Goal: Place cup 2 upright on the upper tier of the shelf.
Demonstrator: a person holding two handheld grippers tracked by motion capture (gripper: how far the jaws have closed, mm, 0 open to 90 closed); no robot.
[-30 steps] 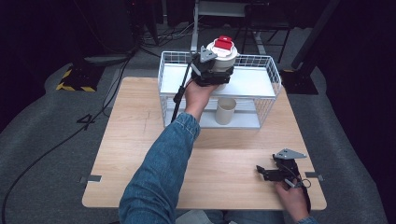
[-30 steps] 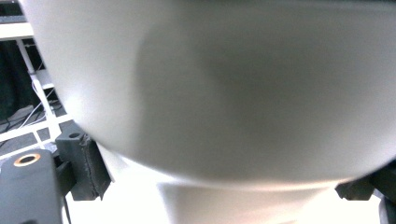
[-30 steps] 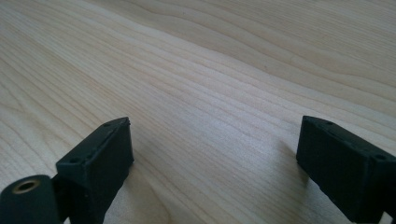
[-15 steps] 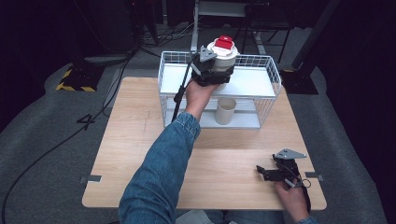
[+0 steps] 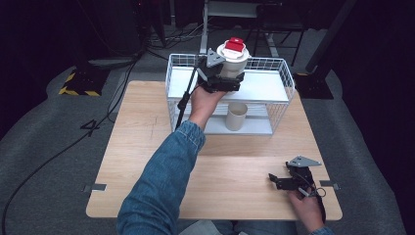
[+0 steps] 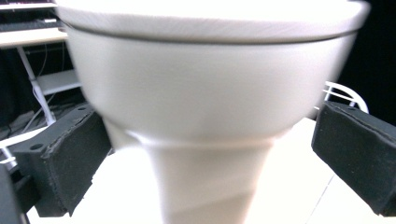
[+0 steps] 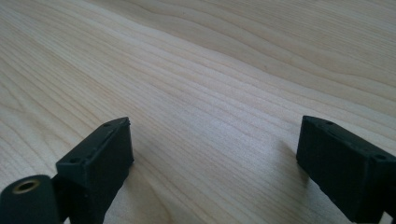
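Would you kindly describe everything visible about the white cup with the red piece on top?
The white cup looks like matte plastic: a wide rimmed bowl narrowing to a slimmer stem, best seen in the left gripper view. A red piece sits on top of it. It stands upright over the top shelf of the white wire rack. It sits between the jaws of the left gripper; whether the pads press it is unclear.

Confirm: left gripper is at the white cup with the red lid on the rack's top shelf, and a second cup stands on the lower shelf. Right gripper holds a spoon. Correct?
Not the last part. The right gripper holds nothing: the right gripper view shows open jaws over bare table. The rest stands: left gripper at the lidded cup on the rack, second cup below.
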